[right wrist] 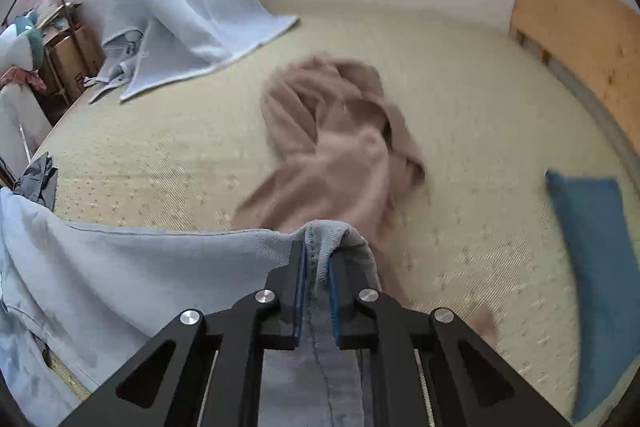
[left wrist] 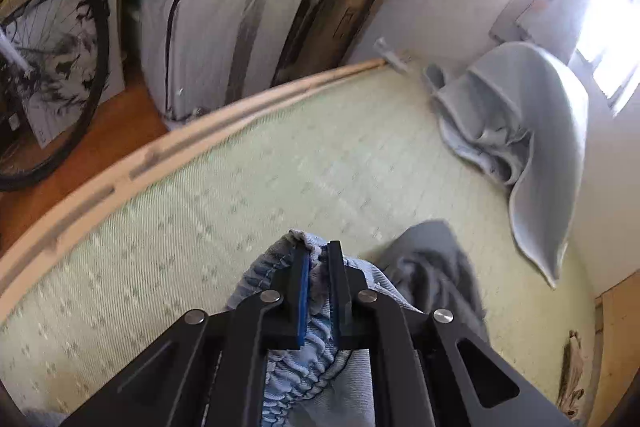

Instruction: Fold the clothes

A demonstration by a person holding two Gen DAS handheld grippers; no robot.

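Note:
My left gripper (left wrist: 318,253) is shut on the gathered elastic waistband of a light blue garment (left wrist: 296,367), held above the woven mat (left wrist: 240,187). My right gripper (right wrist: 317,257) is shut on another edge of the same light blue garment (right wrist: 132,267), which stretches away to the left in the right wrist view. A crumpled tan garment (right wrist: 340,143) lies on the mat ahead of the right gripper. A dark grey garment (left wrist: 432,267) lies just right of the left gripper.
A grey-blue blanket (left wrist: 520,131) is heaped at the mat's far corner; it also shows in the right wrist view (right wrist: 188,15). A folded blue cloth (right wrist: 592,267) lies at right. A bicycle wheel (left wrist: 52,75) and wrapped mattresses (left wrist: 224,11) stand beyond the wooden mat edge (left wrist: 120,167).

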